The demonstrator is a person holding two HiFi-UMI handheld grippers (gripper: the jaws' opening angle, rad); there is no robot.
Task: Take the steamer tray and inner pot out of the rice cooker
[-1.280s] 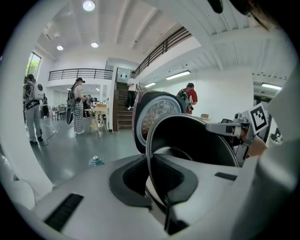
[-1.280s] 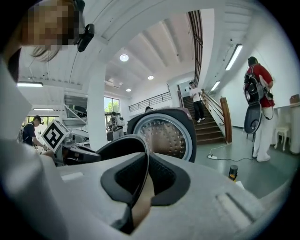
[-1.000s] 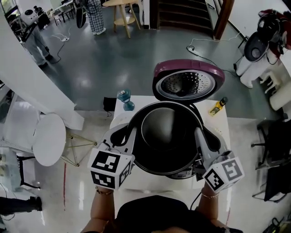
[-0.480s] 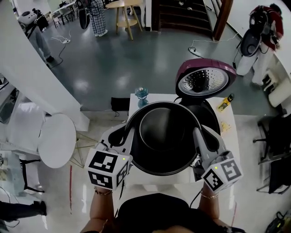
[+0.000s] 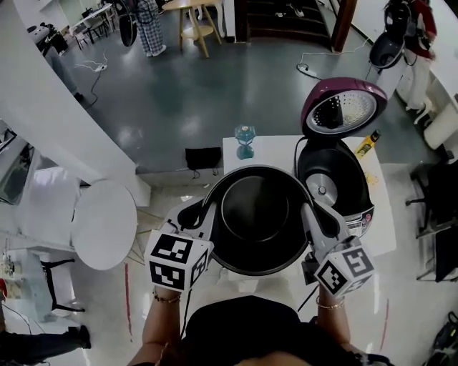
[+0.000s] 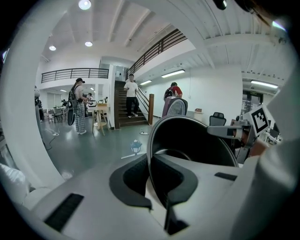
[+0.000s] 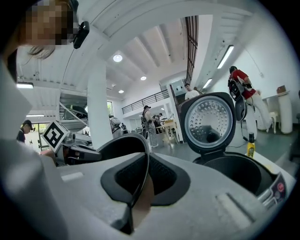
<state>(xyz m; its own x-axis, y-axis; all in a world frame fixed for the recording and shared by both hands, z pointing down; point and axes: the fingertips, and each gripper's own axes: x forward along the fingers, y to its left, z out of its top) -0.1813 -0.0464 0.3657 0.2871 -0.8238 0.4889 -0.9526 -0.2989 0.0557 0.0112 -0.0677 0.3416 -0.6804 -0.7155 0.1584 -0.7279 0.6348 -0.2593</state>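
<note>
Pinched shut on opposite rim edges of the inner pot with left tongs and right tongs, holding it aloft beside the open rice cooker. Could tilt and slip free if either thin grip loosens.

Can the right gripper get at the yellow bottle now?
Probably not: right gripper and left gripper are both shut on the pot rim, and the open cooker stands before the bottle.

Setting: two-level open-plan office or lab hall. Evidence: polished grey floor, staircase, railed mezzanine, recessed ceiling lights. Furnishings: round white table, office chair; people standing about.
</note>
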